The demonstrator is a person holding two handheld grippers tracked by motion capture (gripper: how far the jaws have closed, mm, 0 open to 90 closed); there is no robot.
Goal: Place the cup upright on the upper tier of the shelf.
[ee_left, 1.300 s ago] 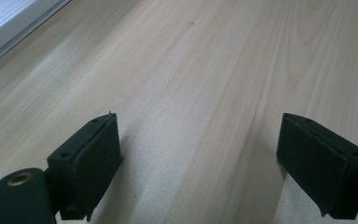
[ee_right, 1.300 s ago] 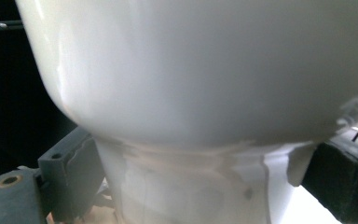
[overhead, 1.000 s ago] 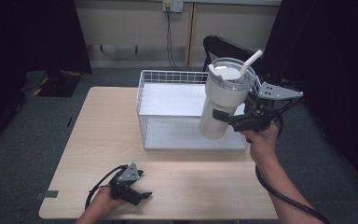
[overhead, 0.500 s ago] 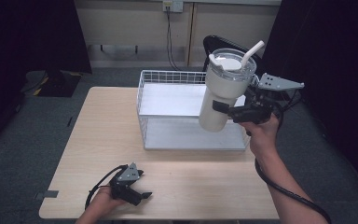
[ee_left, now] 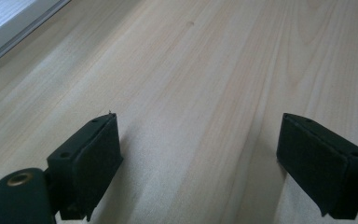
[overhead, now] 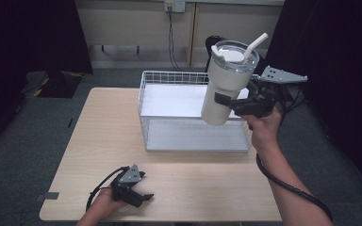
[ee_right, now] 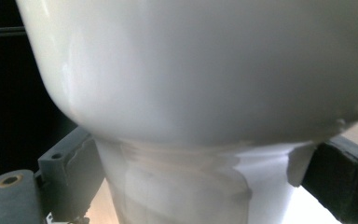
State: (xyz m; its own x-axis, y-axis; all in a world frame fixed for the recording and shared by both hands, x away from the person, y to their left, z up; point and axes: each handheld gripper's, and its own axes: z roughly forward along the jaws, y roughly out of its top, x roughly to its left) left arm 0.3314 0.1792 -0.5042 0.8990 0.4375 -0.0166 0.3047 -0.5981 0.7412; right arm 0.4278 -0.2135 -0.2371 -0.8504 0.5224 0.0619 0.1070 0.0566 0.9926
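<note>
A tall white tumbler (overhead: 225,84) with a clear lid and a white straw (overhead: 255,45) hangs in the air above the right end of a white wire basket (overhead: 169,79). My right gripper (overhead: 230,102) is shut on its lower body, and the cup leans slightly right. In the right gripper view the tumbler (ee_right: 191,93) swells wide above the two black pads (ee_right: 67,172) that press its narrow base. My left gripper (overhead: 139,196) rests open on the wooden table (overhead: 99,136) near the front edge; its pads (ee_left: 95,151) stand wide apart over bare wood (ee_left: 200,93).
The basket has a white floor (overhead: 193,134) and takes up the back middle of the table; its corner (ee_left: 9,23) shows at the top left of the left gripper view. Grey carpet, a wall with cables and dark curtains surround the table.
My right gripper has lifted the tumbler higher and a little to the right above the basket. The left gripper has stayed where it was on the table.
</note>
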